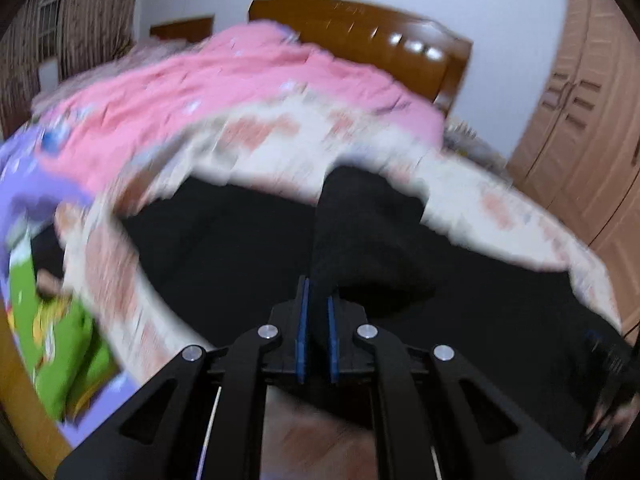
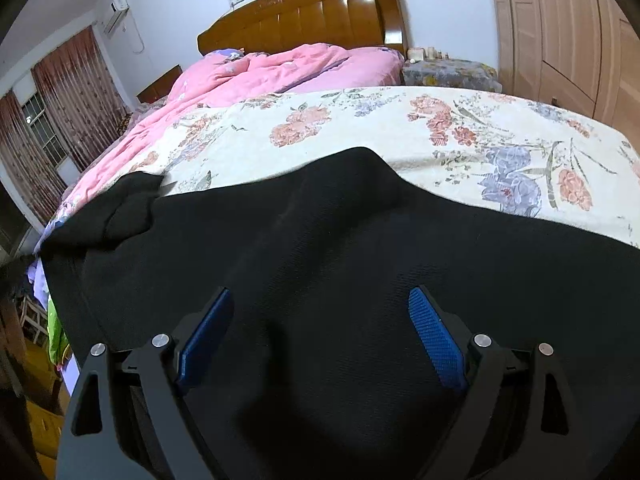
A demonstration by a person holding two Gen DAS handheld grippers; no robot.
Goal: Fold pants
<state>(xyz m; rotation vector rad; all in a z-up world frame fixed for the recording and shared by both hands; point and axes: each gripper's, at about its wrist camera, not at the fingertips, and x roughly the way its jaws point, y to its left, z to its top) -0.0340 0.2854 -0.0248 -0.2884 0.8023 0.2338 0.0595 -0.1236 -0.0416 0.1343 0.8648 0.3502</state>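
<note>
- The black knit fabric pants (image 2: 320, 280) lie spread across the near part of a bed, on a cream bedsheet printed with pink and lilac flowers (image 2: 440, 128).
- The left gripper (image 1: 318, 304), black with blue pads, has its jaws drawn almost together and pinches a raised fold of the pants between the pads; the fold rises from the pads as a dark ridge. This view is smeared by blur, so finer detail of the cloth cannot be made out.
- The right gripper (image 2: 322, 322) stands with its jaws spread wide over the pants. Its blue ribbed pads (image 2: 436, 340) sit well apart, with the black cloth filling the space below and between them; whether the tips touch the cloth cannot be told, and nothing is clamped.
- Beyond the pants, a crumpled pink quilt (image 2: 272, 76) is heaped toward a glossy brown wooden headboard (image 2: 304, 12).
- A tall light-brown wooden wardrobe (image 2: 560, 32) stands to the right of the bed.
</note>
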